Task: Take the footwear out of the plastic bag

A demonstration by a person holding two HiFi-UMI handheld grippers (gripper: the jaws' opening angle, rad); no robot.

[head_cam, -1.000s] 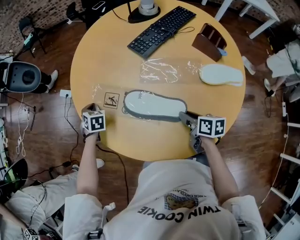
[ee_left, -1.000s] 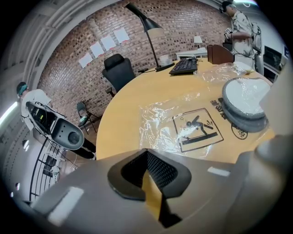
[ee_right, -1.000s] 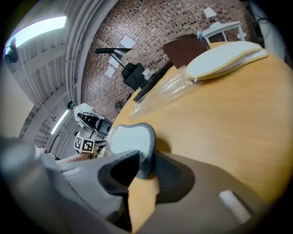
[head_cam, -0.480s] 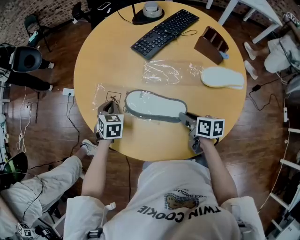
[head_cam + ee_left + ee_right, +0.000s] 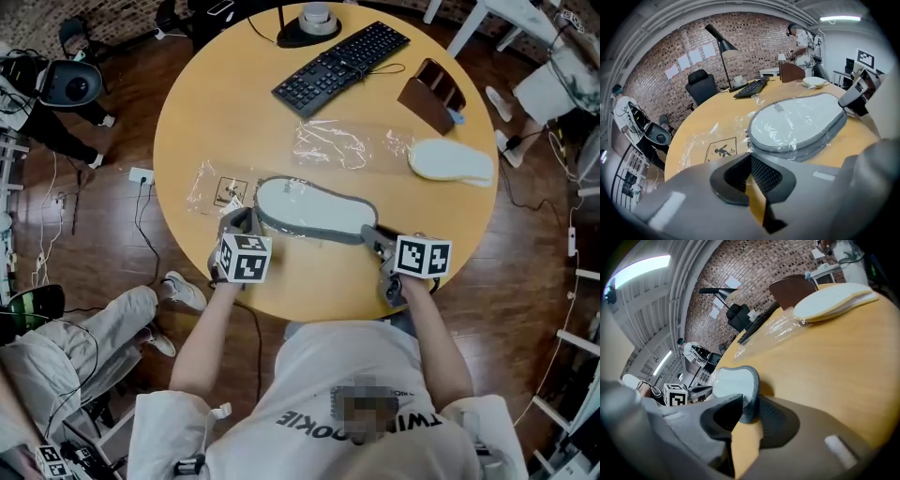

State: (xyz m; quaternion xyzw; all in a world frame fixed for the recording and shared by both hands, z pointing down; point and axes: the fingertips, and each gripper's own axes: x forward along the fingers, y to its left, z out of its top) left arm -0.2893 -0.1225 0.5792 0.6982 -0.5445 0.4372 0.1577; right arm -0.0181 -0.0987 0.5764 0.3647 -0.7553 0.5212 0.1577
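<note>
Grey slipper, pale face up with a darker rim, lying flat inside a crinkled clear plastic bag, near the desk's front edge, cream slipper lying bare by the desk's right edge

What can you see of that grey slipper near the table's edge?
The grey slipper lies flat on the wooden table, pale face up with a grey fabric-like rim, wrapped in a clear plastic bag. The right gripper is clamped on one end; the left gripper, jaws open, sits short of the other.
</note>
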